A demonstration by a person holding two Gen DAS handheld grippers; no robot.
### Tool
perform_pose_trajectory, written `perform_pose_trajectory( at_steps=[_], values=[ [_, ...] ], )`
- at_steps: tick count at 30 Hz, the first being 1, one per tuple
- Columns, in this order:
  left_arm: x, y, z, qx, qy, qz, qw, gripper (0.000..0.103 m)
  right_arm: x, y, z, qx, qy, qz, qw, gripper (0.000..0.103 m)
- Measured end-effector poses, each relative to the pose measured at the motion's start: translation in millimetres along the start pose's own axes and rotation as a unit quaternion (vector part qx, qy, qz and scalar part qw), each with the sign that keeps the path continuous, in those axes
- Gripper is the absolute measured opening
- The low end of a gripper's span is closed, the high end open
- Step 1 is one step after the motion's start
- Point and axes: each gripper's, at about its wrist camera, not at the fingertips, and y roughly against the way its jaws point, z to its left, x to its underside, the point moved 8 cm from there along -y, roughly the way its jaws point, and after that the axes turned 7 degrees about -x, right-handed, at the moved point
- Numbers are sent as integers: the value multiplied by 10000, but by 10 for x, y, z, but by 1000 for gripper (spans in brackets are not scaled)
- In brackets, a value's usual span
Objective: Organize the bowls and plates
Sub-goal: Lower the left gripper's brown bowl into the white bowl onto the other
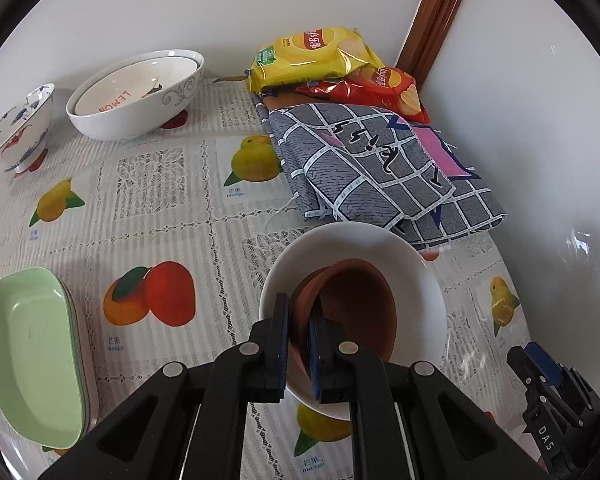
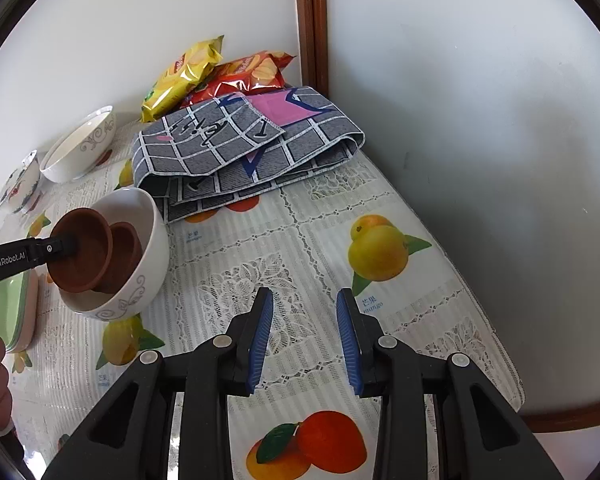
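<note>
My left gripper (image 1: 300, 308) is shut on the rim of a brown clay bowl (image 1: 356, 304), which is tilted inside a white bowl (image 1: 420, 280) on the fruit-print tablecloth. In the right wrist view the left gripper (image 2: 66, 246) comes in from the left and grips that brown bowl (image 2: 84, 252). A second brown bowl (image 2: 126, 248) lies behind it in the white bowl (image 2: 148, 280). My right gripper (image 2: 303, 294) hangs open over bare cloth to the right of the white bowl, with nothing between its blue pads. Its tip (image 1: 540, 368) shows at the lower right of the left wrist view.
At the back left stand a large white bowl (image 1: 140, 96) with a smaller one nested inside and a blue-and-red patterned bowl (image 1: 16, 128). Stacked green dishes (image 1: 32, 356) lie at the left. A folded grey cloth (image 1: 380, 168) and chip bags (image 1: 312, 56) fill the back corner by the walls.
</note>
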Motion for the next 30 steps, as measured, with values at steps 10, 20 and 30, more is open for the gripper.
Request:
perform_pose_trajectory(
  at_steps=[10, 20, 30],
  values=[
    [-7, -127, -55, 121, 25, 99, 9999, 10, 22, -123, 21, 10, 73, 134, 9999, 33],
    [8, -161, -117, 216, 5, 148, 9997, 10, 22, -144, 34, 83, 147, 173, 9997, 33],
    [-6, 38, -88, 165, -190, 0, 9997, 19, -20, -67, 110, 41, 207, 79, 9997, 33]
  ],
)
